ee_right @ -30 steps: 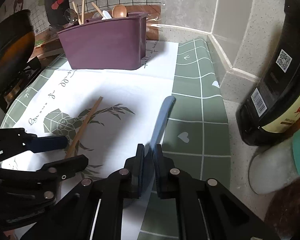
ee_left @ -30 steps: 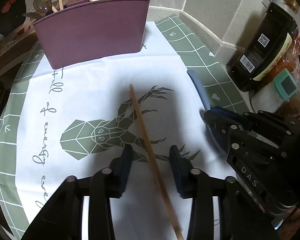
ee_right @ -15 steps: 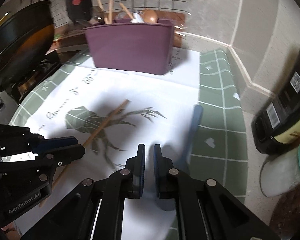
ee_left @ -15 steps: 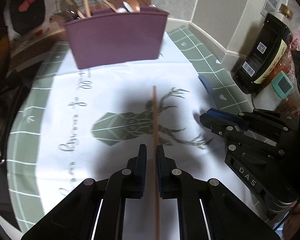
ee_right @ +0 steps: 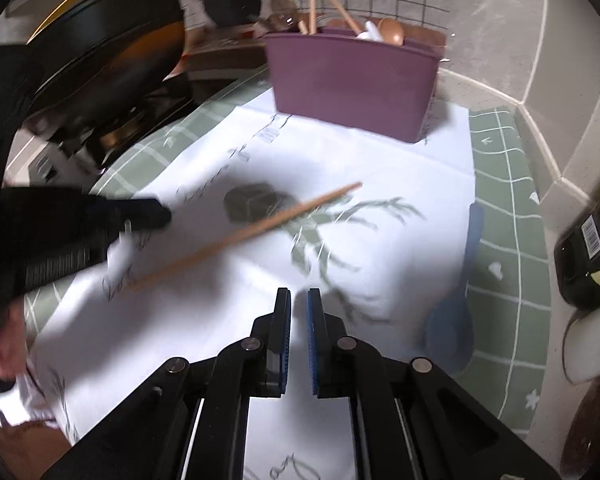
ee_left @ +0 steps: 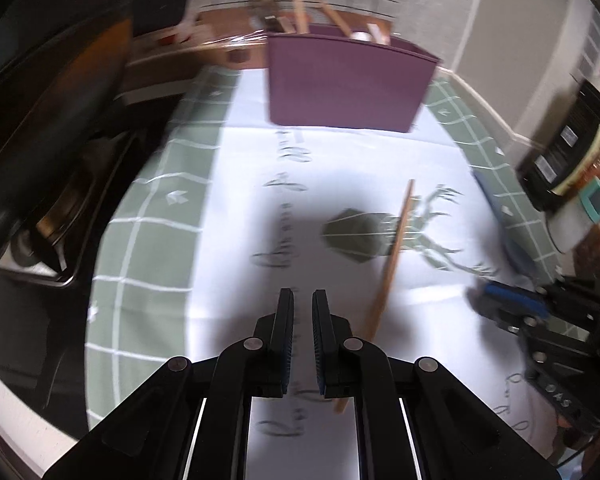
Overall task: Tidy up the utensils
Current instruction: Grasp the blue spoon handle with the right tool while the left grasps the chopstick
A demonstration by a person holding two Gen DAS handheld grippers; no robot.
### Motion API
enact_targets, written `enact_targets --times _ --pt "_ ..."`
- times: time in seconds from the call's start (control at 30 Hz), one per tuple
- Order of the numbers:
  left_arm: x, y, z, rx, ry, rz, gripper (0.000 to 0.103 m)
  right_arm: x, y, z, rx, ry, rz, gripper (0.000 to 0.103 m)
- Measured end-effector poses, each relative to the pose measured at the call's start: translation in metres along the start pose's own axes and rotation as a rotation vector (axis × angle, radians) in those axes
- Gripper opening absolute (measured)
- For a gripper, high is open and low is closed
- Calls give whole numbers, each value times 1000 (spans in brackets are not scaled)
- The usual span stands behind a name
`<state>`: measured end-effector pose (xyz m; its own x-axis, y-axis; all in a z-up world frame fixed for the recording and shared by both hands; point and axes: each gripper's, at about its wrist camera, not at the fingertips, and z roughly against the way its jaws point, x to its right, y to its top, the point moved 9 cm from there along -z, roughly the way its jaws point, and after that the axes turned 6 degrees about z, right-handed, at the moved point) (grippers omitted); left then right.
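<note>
A long wooden stick (ee_left: 390,264) lies on the white deer-print cloth (ee_left: 340,184), also in the right wrist view (ee_right: 244,236). A blue spoon (ee_right: 460,292) lies on the cloth's green border at the right; it shows blurred in the left wrist view (ee_left: 508,228). A purple utensil holder (ee_left: 344,84) with several wooden utensils stands at the back, also in the right wrist view (ee_right: 352,80). My left gripper (ee_left: 303,308) is shut and empty, left of the stick. My right gripper (ee_right: 299,308) is shut and empty, left of the spoon.
A black pan (ee_right: 100,40) and stove sit at the left. A dark bottle (ee_right: 592,256) stands at the right by the tiled wall. A teal-framed small object (ee_left: 596,204) lies at the right. The other gripper shows at the right edge (ee_left: 540,320).
Both grippers have lifted and drawn back to the left. The stick, between the left jaws before, now lies to their right. The spoon, earlier by the right jaws, lies apart on the border.
</note>
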<state>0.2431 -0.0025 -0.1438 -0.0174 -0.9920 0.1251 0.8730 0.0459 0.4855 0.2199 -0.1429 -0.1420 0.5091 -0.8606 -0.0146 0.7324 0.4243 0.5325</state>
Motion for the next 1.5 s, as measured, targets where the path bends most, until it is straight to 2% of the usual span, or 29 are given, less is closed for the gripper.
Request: enact_targets --times 0.13,0.23,0.33,0.43,0.47,0.5,0.53,0.67,0.73,0.8,0.83,0.9,1.0,1.13,1.2,1.27,1.33,1.4,1.5 --pt "-22 -3 -1 -8 8 58 10 7 -8 4 0 -4 -24 8" --pt "-34 -6 -1 -11 18 88 10 24 -3 1 -8 23 -136 9" --pt "-41 -8 2 -11 31 86 10 42 5 -5 -17 -4 -210 19" --pt "-44 -8 5 -4 41 78 10 71 9 -10 -10 -113 -308 38" --pt "-45 -9 5 -7 39 78 10 80 10 -11 -8 -142 -340 54" --pt "-45 -9 5 -11 34 78 11 91 9 -11 -3 -172 -374 63" --pt "-45 -9 6 -13 31 78 11 102 9 -13 2 -200 -409 63" --pt "-46 -8 5 -16 20 84 11 126 5 -26 -21 -189 -482 63" --pt "-43 -4 6 -8 -6 92 11 127 7 -26 -13 -202 -461 62" --pt "-34 1 7 -6 -61 88 11 122 8 -28 -20 -213 -414 43" --pt "-27 5 6 -12 -81 71 11 119 9 -28 -22 -217 -390 38" --pt "-11 11 1 -27 -99 16 11 108 11 -30 -32 -213 -324 19" --pt "19 18 -13 -68 -92 -123 12 88 13 -32 -44 -188 -241 10" --pt "50 24 -37 -127 -59 -304 12 62 13 -31 -48 -165 -169 9" --pt "62 24 -48 -188 -88 -353 12 49 12 -27 -47 -137 -149 9" --pt "66 23 -60 -235 -71 -410 12 38 10 -21 -44 -115 -118 9" --pt "74 27 -64 -247 -71 -473 12 29 6 -14 -41 -110 -89 9" --pt "78 31 -69 -281 -77 -499 12 26 4 -11 -39 -108 -79 9" --pt "81 39 -75 -298 -86 -478 12 27 0 -8 -45 -97 -89 9"
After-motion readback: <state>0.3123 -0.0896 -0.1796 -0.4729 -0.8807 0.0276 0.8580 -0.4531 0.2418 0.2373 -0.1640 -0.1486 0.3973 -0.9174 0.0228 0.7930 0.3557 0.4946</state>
